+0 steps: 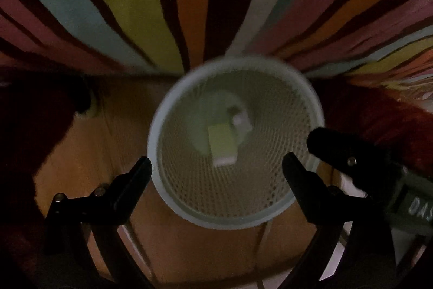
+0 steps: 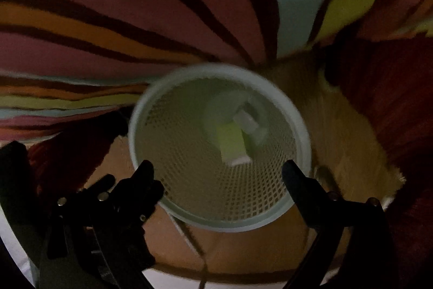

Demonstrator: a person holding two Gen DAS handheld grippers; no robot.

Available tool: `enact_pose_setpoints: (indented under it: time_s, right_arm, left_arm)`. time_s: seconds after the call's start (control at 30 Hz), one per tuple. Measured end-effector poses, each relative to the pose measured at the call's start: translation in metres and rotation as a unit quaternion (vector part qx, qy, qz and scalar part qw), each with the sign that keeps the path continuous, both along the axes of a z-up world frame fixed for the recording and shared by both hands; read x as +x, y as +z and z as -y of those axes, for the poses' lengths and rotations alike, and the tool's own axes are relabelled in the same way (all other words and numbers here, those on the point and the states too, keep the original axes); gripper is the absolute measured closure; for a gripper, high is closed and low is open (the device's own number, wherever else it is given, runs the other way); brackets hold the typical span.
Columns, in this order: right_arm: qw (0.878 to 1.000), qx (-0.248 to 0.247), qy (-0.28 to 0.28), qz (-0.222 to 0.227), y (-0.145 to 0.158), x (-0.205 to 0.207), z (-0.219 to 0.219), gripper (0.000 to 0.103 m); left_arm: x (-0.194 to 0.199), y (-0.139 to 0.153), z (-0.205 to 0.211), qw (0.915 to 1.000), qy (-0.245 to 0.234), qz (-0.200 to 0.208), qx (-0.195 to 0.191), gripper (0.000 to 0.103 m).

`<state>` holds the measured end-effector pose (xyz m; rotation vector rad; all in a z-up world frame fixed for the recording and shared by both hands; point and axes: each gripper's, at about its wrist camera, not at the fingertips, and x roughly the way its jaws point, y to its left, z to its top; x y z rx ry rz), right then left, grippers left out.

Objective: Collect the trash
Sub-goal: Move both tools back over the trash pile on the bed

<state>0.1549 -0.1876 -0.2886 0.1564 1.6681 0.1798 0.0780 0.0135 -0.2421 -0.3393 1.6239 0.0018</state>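
A white mesh wastebasket [image 1: 235,224] stands on the wooden floor, and I look straight down into it. At its bottom lie a yellow-green piece of trash [image 1: 220,140] and a small white piece [image 1: 240,121]. My left gripper [image 1: 216,161] hangs open over the basket's mouth with nothing between its fingers. In the right wrist view the same basket [image 2: 224,226] holds the yellow-green piece [image 2: 231,141] and the white piece [image 2: 247,119]. My right gripper [image 2: 217,165] is open and empty above them. Both grippers hover side by side.
A rug with bright stripes [image 1: 121,4] lies beyond the basket. Dark red shaggy fabric [image 1: 379,113] flanks the wooden floor [image 1: 205,248] on both sides. A finger of the right gripper [image 1: 333,146] shows at the right edge of the basket.
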Motion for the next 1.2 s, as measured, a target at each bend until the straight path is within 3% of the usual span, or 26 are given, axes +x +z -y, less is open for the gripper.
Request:
enact_pose_setpoints:
  time_s: [0.23, 0.37, 0.47, 0.6, 0.7, 0.8, 0.87, 0.97, 1.2]
  right_arm:
    - [0.991, 0.049, -0.011, 0.123, 0.079, -0.006, 0.014, 0.008]
    - [0.978, 0.056, -0.009, 0.201, 0.124, -0.007, 0.018, 0.008]
    - [0.952, 0.052, 0.009, 0.301, 0.170, -0.011, 0.021, 0.008]
    - [0.918, 0.052, 0.043, 0.392, 0.210, -0.010, 0.012, 0.008]
    - [0.909, 0.063, 0.055, 0.408, 0.233, 0.001, 0.004, 0.008]
    - [0.886, 0.048, 0.052, 0.459, 0.248, 0.006, -0.007, 0.008]
    - [0.875, 0.033, 0.074, 0.477, 0.252, 0.012, -0.015, 0.008]
    - [0.870, 0.042, 0.090, 0.483, 0.259, 0.031, -0.021, 0.008]
    - [0.875, 0.048, 0.107, 0.469, 0.260, 0.061, -0.037, 0.008]
  left_arm:
    - [-0.007, 0.067, -0.020, 0.9930, 0.042, 0.104, -0.037, 0.009]
    - [-0.017, 0.113, -0.033, 0.9843, 0.047, 0.169, -0.018, 0.009]
    - [-0.021, 0.147, -0.036, 0.9742, 0.029, 0.223, 0.021, 0.009]
    - [-0.014, 0.193, -0.042, 0.9445, 0.007, 0.316, 0.089, 0.009]
    - [0.000, 0.222, -0.053, 0.9267, 0.018, 0.361, 0.104, 0.009]
    - [0.019, 0.244, -0.058, 0.9129, 0.019, 0.387, 0.128, 0.009]
    - [0.032, 0.252, -0.061, 0.9086, 0.018, 0.395, 0.134, 0.009]
    - [0.058, 0.262, -0.065, 0.9050, 0.019, 0.405, 0.129, 0.009]
    - [0.121, 0.271, -0.070, 0.9066, -0.018, 0.403, 0.123, 0.009]
